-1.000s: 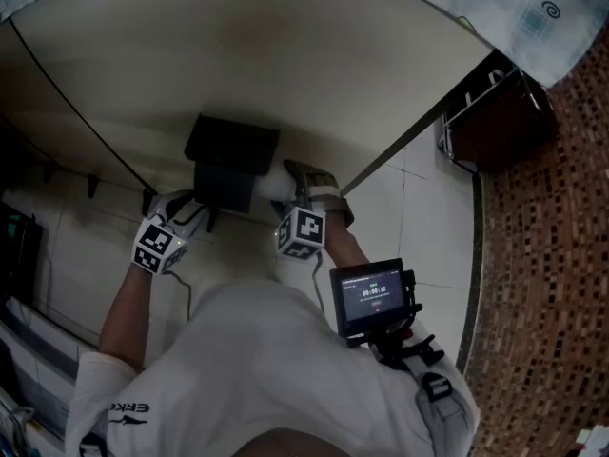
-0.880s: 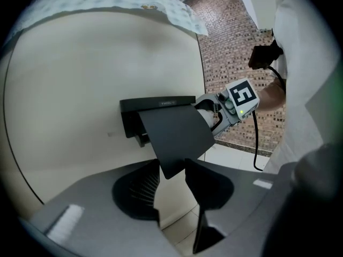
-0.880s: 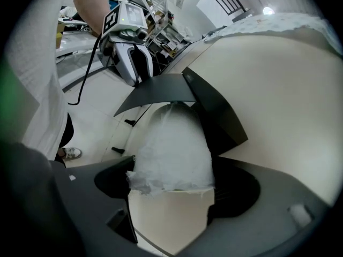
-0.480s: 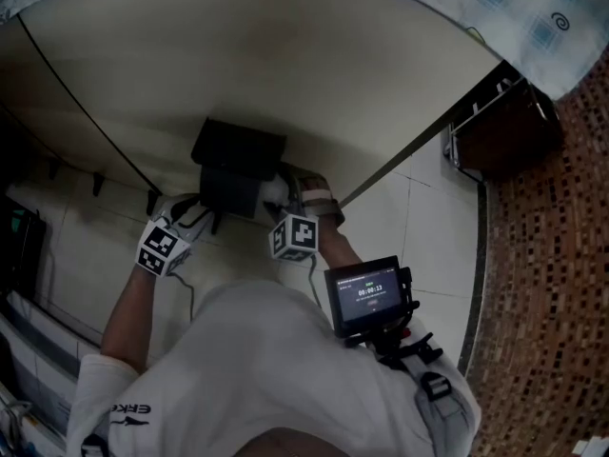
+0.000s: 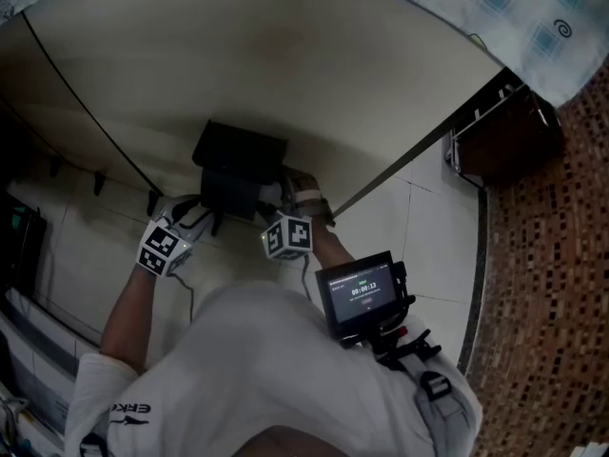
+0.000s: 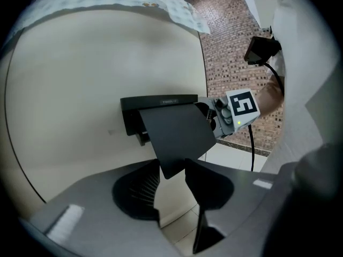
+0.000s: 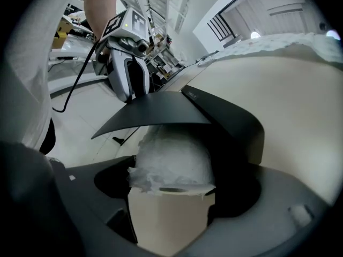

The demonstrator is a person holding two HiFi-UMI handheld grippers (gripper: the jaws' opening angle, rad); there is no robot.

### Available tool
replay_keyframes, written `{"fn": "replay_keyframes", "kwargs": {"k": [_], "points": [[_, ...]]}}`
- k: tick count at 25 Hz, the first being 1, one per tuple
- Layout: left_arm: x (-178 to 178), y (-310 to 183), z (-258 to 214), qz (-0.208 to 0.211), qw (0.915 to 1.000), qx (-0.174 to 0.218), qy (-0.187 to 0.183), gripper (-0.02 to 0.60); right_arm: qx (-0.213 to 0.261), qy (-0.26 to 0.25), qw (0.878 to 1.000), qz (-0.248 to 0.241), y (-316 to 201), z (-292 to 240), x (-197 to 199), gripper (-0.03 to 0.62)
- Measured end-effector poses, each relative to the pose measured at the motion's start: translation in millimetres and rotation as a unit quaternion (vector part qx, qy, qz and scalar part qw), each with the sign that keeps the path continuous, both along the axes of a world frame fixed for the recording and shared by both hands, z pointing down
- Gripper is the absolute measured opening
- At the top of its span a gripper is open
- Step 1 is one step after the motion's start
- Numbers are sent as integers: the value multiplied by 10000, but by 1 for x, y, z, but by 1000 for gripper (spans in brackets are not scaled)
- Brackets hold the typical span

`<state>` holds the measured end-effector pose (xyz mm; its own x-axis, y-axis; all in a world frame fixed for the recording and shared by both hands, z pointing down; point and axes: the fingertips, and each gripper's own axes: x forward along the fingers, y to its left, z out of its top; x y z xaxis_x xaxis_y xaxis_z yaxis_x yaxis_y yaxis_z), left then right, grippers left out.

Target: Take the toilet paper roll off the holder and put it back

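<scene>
A black toilet paper holder (image 5: 238, 152) hangs on the cream wall. Its flat lid (image 6: 177, 133) is swung up. One corner of the lid sits between the jaws of my left gripper (image 6: 171, 167), which is shut on it. In the head view the left gripper (image 5: 190, 215) stands at the holder's lower left. The white toilet paper roll (image 7: 174, 154) sits under the raised lid (image 7: 155, 111), inside the holder. My right gripper (image 7: 171, 180) is shut on the roll, which fills the gap from jaw to jaw. In the head view the right gripper (image 5: 276, 200) is at the holder's right side.
Small dark hooks (image 5: 100, 184) line the wall left of the holder. A dark rack (image 5: 500, 127) stands at the right above a brick-patterned floor (image 5: 552, 255). Pale floor tiles (image 5: 428, 217) lie below the wall. A small screen (image 5: 360, 293) hangs at the person's chest.
My right gripper has shifted a little left, closer in to the holder. The left gripper has stayed at the lid.
</scene>
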<state>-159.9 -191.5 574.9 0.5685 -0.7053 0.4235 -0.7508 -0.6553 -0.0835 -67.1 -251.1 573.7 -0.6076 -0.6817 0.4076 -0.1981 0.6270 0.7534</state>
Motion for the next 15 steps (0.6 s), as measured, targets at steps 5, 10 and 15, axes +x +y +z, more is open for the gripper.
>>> {"fn": "replay_keyframes", "kwargs": {"k": [5,10,15], "points": [[-3,-2,5,-20,10000,-50,-3,149,94,-356,9990,-237,1,0,-8,448],[-10,-6,8,-46,9999,-114,-3,146,-119,-950,9939,-549,2,-6,-17,453],[-15,-14,11,-29,9999,-110,8,141,-549,-1581,9828,-783,-4,-9,-29,458]]}}
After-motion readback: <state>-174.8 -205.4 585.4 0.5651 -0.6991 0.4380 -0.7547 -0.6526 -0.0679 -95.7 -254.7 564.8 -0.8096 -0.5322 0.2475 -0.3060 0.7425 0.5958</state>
